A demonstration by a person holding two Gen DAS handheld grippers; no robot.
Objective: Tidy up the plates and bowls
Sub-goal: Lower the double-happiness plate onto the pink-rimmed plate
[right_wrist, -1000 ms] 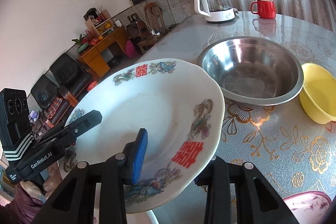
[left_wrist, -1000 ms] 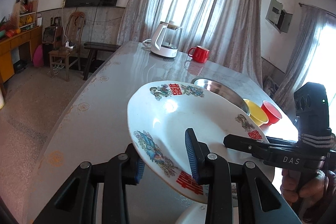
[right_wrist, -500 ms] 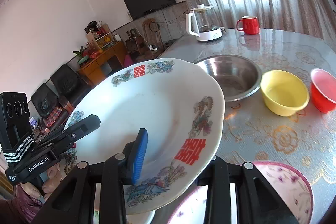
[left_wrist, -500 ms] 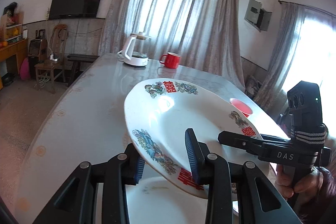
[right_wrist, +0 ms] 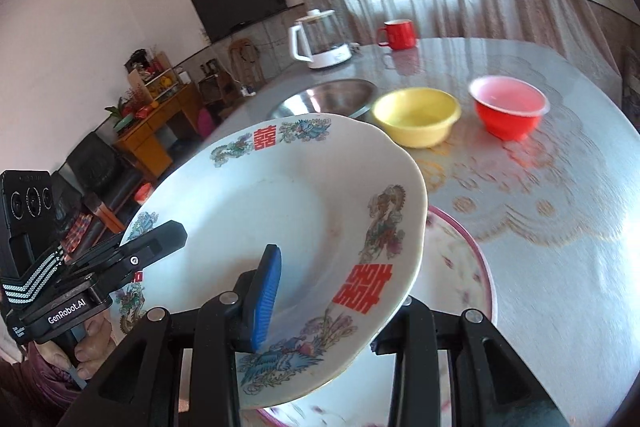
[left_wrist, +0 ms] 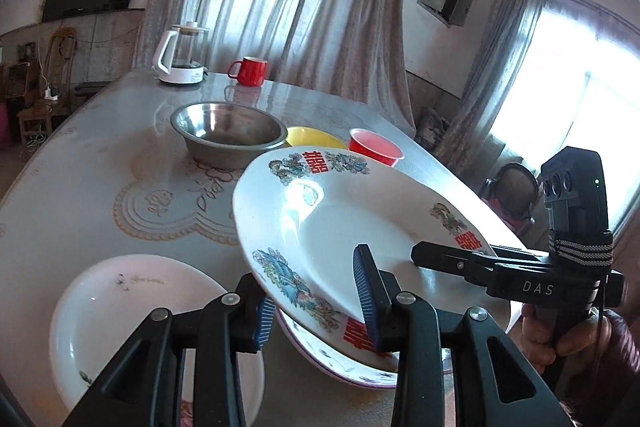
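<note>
Plate held: white plate with red characters and dragon-phoenix print [left_wrist: 360, 223], tilted, clear of the table [left_wrist: 100, 163].
Left gripper [left_wrist: 316, 307]: jaws narrow, clamped on the plate's near rim, one blue pad above and one below.
Right gripper [right_wrist: 328, 291]: clamped on the opposite rim (its far finger is hidden under the plate).
Below the grippers: pink-rimmed floral plate [right_wrist: 468, 267] on the table, directly under the held plate.
Left of left gripper: plain white plate [left_wrist: 120, 307].
Ahead of both grippers: steel bowl [left_wrist: 228, 131], yellow bowl [right_wrist: 416, 115], red bowl [right_wrist: 508, 111], well apart from the held plate.
</note>
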